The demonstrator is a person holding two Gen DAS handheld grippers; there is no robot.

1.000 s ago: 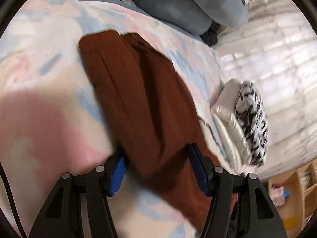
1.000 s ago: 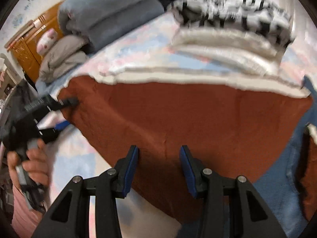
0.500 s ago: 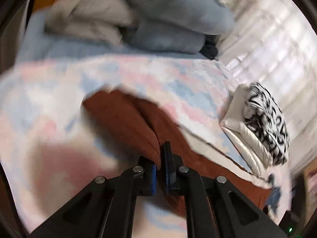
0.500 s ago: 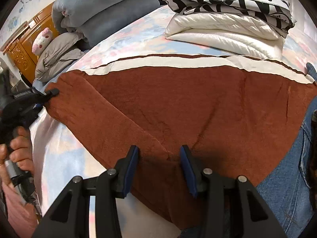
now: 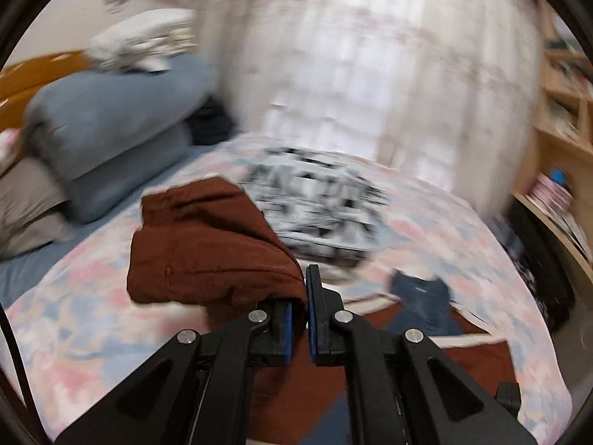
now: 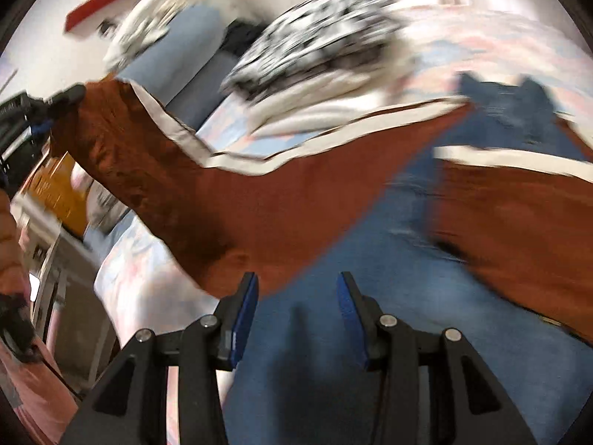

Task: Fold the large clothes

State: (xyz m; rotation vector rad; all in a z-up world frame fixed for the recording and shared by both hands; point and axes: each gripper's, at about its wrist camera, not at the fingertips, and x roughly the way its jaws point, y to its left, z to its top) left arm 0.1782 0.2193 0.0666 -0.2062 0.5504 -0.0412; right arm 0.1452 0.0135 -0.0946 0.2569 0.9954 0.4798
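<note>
Garment (image 5: 207, 252) first: rust-brown, cream-trimmed, one corner clenched in the left gripper (image 5: 299, 319) and bunched up ahead of and left of its fingers, lifted off the bed (image 5: 92, 296). That high grip looks meant to carry the corner across for a fold. From the right gripper (image 6: 294, 319), jaws spread and gripping nothing, the cloth rises up and away to its left toward the other gripper, while the rest lies flat ahead over jeans (image 6: 389, 278). A stack (image 6: 318, 37) sits beyond, well apart. Frames are blurred, so the fold line is unclear.
</note>
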